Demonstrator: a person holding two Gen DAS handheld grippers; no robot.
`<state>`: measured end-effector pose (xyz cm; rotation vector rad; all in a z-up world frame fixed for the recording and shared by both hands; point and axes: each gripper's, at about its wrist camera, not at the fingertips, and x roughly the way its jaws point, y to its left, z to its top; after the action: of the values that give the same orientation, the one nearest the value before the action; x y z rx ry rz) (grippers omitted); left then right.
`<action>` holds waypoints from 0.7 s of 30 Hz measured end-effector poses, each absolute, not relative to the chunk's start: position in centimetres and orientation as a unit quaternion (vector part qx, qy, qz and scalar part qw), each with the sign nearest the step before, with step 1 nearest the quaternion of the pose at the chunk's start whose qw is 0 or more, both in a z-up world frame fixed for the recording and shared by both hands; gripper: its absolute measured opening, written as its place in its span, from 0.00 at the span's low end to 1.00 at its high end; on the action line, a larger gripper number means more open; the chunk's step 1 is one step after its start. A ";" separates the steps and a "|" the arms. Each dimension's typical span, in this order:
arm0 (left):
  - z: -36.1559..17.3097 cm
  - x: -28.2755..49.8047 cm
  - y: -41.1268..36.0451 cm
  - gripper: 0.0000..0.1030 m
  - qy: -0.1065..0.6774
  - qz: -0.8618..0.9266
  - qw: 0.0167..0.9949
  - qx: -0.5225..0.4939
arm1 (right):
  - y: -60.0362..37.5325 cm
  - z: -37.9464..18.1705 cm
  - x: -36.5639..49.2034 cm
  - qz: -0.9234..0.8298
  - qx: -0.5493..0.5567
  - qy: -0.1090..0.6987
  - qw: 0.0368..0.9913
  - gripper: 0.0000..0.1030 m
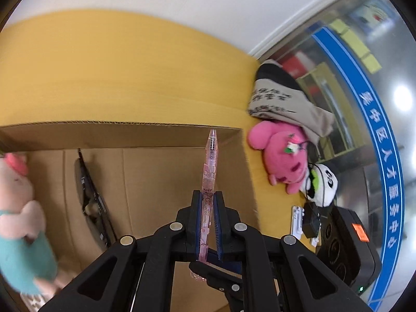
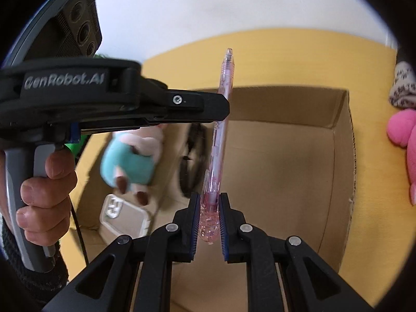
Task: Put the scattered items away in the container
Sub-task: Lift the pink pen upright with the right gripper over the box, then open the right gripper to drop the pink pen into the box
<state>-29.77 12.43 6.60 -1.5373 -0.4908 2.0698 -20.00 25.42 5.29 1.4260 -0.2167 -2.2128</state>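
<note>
One clear pink pen (image 1: 211, 161) (image 2: 224, 91) is held by both grippers above the open cardboard box (image 1: 130, 135) (image 2: 286, 106). My left gripper (image 1: 208, 195) is shut on the pen's middle, and the tip sticks out ahead over the box. In the right wrist view the left gripper (image 2: 223, 109) reaches in from the left, held by a hand (image 2: 46, 187). My right gripper (image 2: 210, 197) is shut on the pen's rear end. Inside the box lie a plush in a teal dress (image 1: 18, 195) (image 2: 130, 158), a black item (image 1: 91, 195) (image 2: 192, 156) and a white case (image 2: 122, 215).
The box stands on a yellow table (image 1: 104, 65). To its right lie a pink plush (image 1: 280, 153) (image 2: 403, 130), a white and black plush (image 1: 322, 184), a grey printed cloth (image 1: 280, 96), a patterned cloth (image 2: 403, 83) and a black device with an orange sticker (image 1: 345, 241).
</note>
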 end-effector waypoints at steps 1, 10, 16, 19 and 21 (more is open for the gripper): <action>5.7 -30.3 12.5 0.08 -0.187 0.758 0.250 -0.573 | 25.4 4.7 -20.5 -0.808 0.530 -0.081 0.243 0.13; -0.7 -32.9 13.4 0.08 -0.207 0.722 0.230 -0.618 | 25.0 -0.8 -23.6 -0.773 0.596 -0.078 0.202 0.13; -3.6 -33.4 13.6 0.08 -0.210 0.704 0.212 -0.644 | 24.8 -2.0 -23.8 -0.760 0.616 -0.075 0.192 0.13; -3.7 -33.4 13.6 0.08 -0.209 0.706 0.208 -0.644 | 24.7 -2.1 -23.6 -0.762 0.615 -0.076 0.187 0.14; -2.7 -32.8 13.5 0.13 -0.187 0.723 0.194 -0.636 | 24.7 -1.9 -23.1 -0.768 0.610 -0.072 0.182 0.22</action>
<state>-32.79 13.48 -2.68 -1.7837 -0.5240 2.0287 -23.15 24.66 -1.90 1.7225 -0.2043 -2.1662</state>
